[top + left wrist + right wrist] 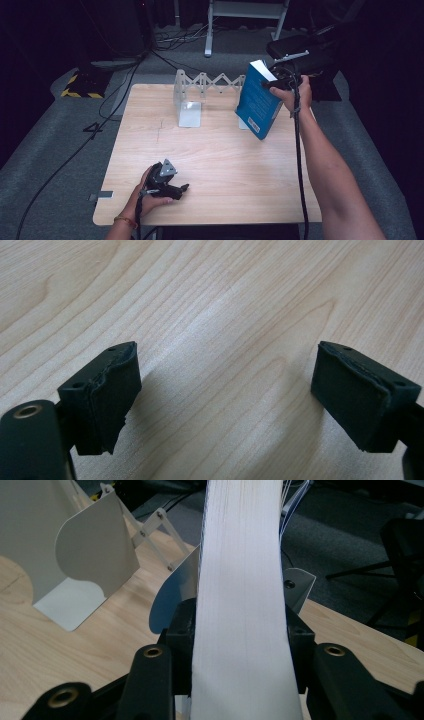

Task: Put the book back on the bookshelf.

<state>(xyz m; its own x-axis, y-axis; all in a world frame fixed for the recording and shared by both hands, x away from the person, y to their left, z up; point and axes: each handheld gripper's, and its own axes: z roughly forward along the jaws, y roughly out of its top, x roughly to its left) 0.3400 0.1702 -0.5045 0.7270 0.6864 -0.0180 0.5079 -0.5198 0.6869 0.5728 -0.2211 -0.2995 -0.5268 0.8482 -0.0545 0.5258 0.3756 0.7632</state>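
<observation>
Nearest you, your left gripper (170, 189) lies low on the wooden table (220, 165) close to its front edge, left hand (147, 195) wrapped round it. In the left gripper view its two black pads (107, 400) are spread wide, bare wood grain between them, pinching nothing.

Further back on the right, your right hand (295, 95) holds the right gripper (272, 85) up over the table's far right part. It clamps one blue book (257, 100), tilted, top corner leaning away to the right, bottom corner down near the tabletop; can't tell if it touches. In the right gripper view the jaws press both sides of the book's white page block (242, 610), so the grip is on the covers, page edges facing the camera.

Behind the book: one white expanding book rack (210, 82) with a scissor lattice across the back. You can count two upright metal dividers, one at the left (189, 107), clear and standing free, one just behind the book (175, 590), mostly hidden. Book sits at the rack's right end, beside that second divider.

Past the table edge: grey carpet, several black cables (125, 85).
</observation>
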